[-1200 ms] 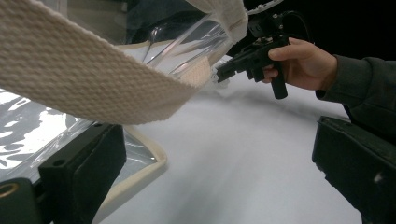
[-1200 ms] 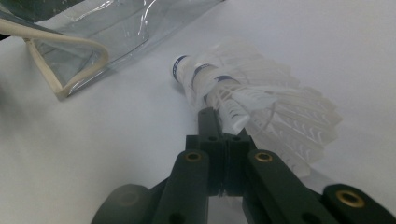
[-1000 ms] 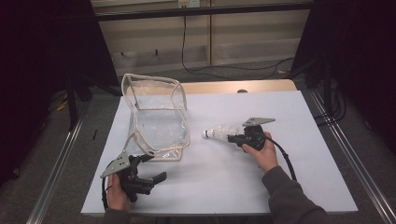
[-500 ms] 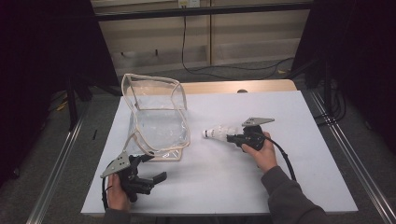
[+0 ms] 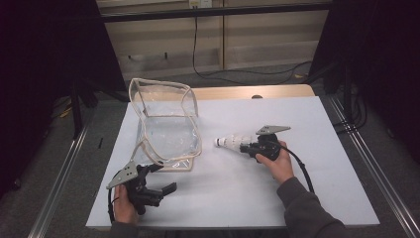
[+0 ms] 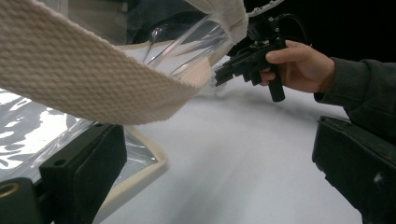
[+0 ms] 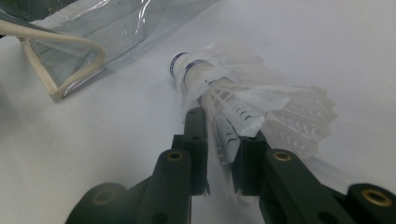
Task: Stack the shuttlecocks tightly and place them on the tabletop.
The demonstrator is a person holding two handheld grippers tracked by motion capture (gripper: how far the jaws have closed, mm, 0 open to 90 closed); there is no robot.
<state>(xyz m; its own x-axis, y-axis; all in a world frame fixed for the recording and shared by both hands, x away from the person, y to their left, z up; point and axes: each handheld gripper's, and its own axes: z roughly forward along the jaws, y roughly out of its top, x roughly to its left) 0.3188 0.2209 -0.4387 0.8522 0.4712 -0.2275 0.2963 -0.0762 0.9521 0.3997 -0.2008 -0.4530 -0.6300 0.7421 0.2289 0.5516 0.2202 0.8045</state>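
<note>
Here my right gripper (image 7: 219, 140) pinches the white shuttlecock (image 7: 243, 93) by its feathers, low over the table (image 5: 307, 119) beside the clear bag (image 5: 166, 124), while my left gripper (image 5: 161, 181) gapes empty.

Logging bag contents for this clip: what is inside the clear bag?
Through the clear bag's walls nothing shows inside. The shuttlecock lies outside it, clamped by the right hand-held gripper. Folds and glare hide the bag's bottom corners.
</note>
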